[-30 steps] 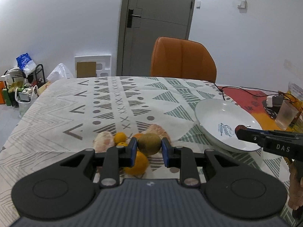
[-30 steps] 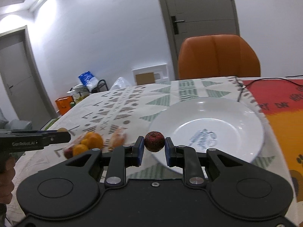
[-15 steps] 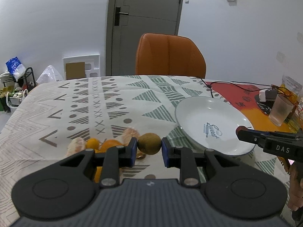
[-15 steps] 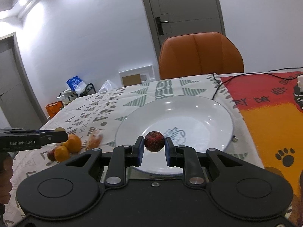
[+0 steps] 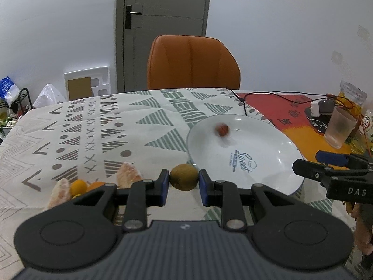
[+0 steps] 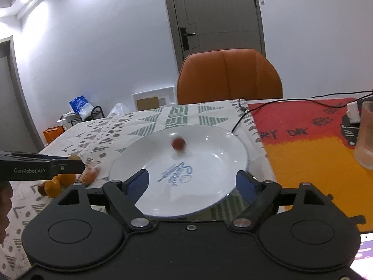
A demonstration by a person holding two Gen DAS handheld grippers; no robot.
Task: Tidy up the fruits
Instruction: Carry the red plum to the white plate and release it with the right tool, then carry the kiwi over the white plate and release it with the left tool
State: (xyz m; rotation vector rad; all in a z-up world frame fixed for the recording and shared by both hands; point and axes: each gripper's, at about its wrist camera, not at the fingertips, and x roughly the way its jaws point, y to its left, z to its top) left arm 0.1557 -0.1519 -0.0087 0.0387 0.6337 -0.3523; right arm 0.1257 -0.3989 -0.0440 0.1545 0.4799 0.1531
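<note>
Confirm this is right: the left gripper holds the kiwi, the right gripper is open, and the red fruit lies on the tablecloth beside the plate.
One thing is wrong: the red fruit is inside the plate, not on the tablecloth; the right wrist view shows it. As stated, the left gripper holds the kiwi and the right gripper is open.

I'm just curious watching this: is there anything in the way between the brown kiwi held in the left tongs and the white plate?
Nothing visible. The fuzzy brown kiwi sits beside the round white plate's near rim; only patterned tablecloth lies between them.
</note>
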